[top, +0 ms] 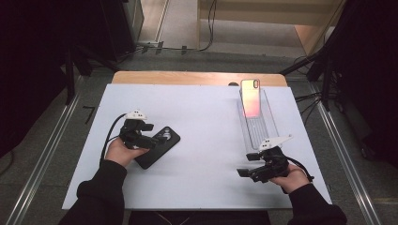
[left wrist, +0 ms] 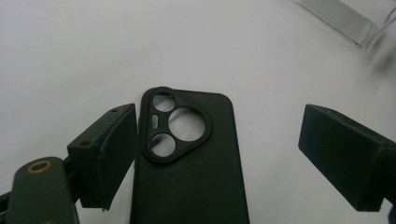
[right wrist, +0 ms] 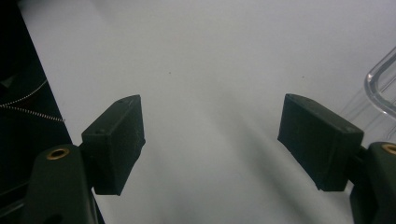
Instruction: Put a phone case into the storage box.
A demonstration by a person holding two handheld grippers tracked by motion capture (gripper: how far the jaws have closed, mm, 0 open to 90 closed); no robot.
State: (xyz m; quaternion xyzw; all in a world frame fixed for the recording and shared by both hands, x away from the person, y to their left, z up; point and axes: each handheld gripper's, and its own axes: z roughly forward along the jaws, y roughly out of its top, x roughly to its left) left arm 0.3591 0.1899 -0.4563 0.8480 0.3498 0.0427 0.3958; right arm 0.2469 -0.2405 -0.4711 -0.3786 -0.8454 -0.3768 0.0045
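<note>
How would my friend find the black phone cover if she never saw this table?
Start at the big white table and go to its left side, where the left gripper hovers with open jaws. The black phone case lies flat there. It has a rounded triangular camera hole, unlike the pinkish phone leaning in the clear tray on the right.

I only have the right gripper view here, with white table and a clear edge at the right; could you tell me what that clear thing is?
Observer: It is a long clear tray on the table's right side, just beyond the right gripper.
Operator: Thank you. Is anything in it?
Observer: Yes, a pinkish phone case leans in its far end.
Operator: And where is the left gripper?
Observer: The left gripper is open, straddling a black phone case lying flat on the table.
</note>
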